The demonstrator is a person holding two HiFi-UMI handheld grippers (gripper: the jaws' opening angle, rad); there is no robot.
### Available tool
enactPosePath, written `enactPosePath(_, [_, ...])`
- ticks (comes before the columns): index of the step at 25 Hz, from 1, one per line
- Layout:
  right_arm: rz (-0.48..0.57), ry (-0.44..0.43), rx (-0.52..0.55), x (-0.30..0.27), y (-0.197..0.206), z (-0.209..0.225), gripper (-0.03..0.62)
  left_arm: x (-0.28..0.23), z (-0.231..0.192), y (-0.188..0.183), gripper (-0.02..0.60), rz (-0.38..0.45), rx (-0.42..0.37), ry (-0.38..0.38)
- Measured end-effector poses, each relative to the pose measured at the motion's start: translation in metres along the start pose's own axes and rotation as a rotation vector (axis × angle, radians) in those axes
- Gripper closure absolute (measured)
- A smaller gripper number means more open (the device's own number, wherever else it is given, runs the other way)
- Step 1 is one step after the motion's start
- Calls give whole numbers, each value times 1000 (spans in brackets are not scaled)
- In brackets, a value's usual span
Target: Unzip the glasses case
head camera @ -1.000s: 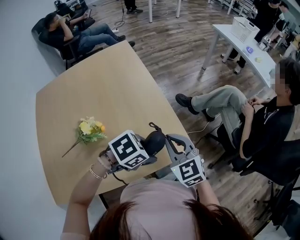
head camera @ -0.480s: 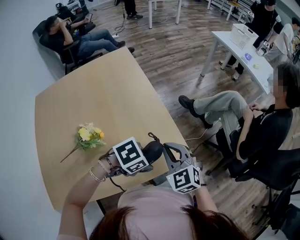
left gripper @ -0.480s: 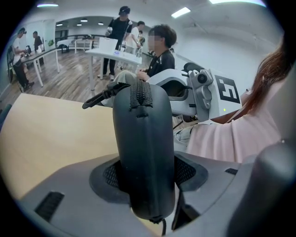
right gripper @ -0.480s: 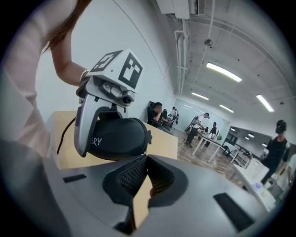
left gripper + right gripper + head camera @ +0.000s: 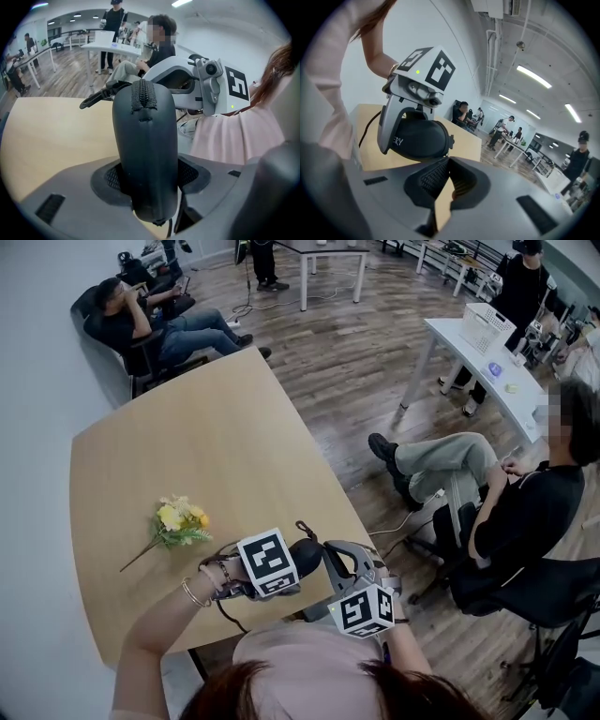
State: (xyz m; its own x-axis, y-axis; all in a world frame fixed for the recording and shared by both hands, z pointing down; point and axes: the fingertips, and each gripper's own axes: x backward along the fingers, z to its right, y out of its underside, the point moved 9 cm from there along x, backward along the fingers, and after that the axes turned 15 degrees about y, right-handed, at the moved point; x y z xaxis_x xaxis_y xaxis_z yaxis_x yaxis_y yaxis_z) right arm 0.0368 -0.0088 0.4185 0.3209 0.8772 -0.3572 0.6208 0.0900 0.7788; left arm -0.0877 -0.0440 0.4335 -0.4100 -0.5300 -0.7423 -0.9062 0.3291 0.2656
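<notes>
While the person stands at the near edge of the table (image 5: 206, 446), the head view shows the left gripper (image 5: 295, 568) clamped round the black glasses case (image 5: 307, 553), held in the air just over that edge, with the right gripper (image 5: 336, 557) just beside it on the right. Compared with a second ago, the two grippers have drawn closer together and come a little nearer to the person's body; the hold on the case has not changed. A sprig of yellow flowers (image 5: 178, 517) lies well apart to the left. From the left gripper view, the case stands upright between the jaws, pinched at its lower part, and the zip (image 5: 143, 93) running over its top looks fully closed. From the right gripper view, those jaws stand only narrowly apart, a thin wedge of tabletop showing between them and nothing in it; the case sits just beyond and left of their tips. I'd judge the unzipping hasn't begun, and that the closing-in is the right gripper lining up for the zip pull.
</notes>
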Motion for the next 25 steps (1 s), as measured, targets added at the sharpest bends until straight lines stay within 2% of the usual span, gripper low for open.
enactPosePath(17, [-19,-22,116,0,0,-19,580,-16,-6,13,324,-146,-8,0])
enactPosePath(25, [-22,-31,156,0,-3,-24,580,-21,-7,16,324,-204,-8,-29])
